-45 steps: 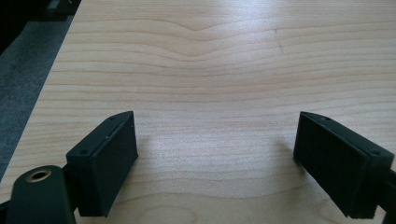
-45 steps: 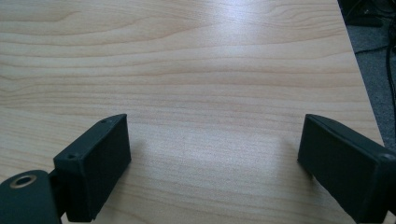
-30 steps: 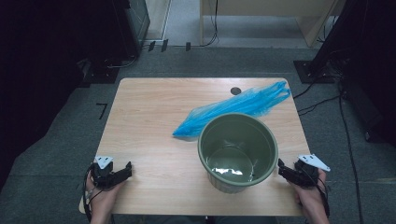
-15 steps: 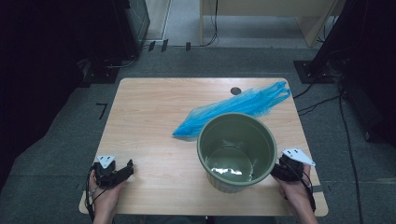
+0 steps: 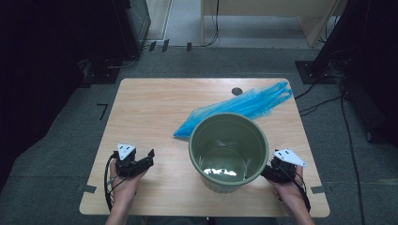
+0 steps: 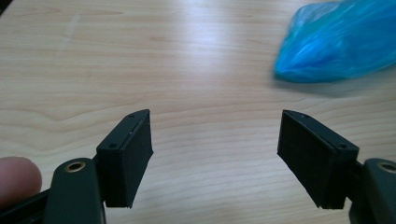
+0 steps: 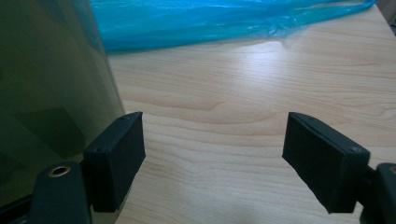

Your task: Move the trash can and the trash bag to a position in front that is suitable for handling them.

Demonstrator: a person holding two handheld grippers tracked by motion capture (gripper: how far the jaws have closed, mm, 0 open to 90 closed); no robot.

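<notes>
A pale wooden counter [image 5: 155, 108] stands on grey carpet, with a green bucket [image 5: 228, 150] toward 5 o'clock and a blue plastic bag [image 5: 239, 107] lying just behind it. The right gripper [image 5: 271, 171] sits close against the bucket's 4 o'clock side, fingers spread wide and holding nothing. The left gripper [image 5: 146, 159] rests at 8 o'clock, well apart from the bucket, its fingers likewise wide apart over bare wood.

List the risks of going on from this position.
The right gripper sits open right beside the round green plastic bin; a sideways nudge might tip or slide it. The crumpled blue plastic bag lies partly behind the bin, so lifting it may drag against the rim.
</notes>
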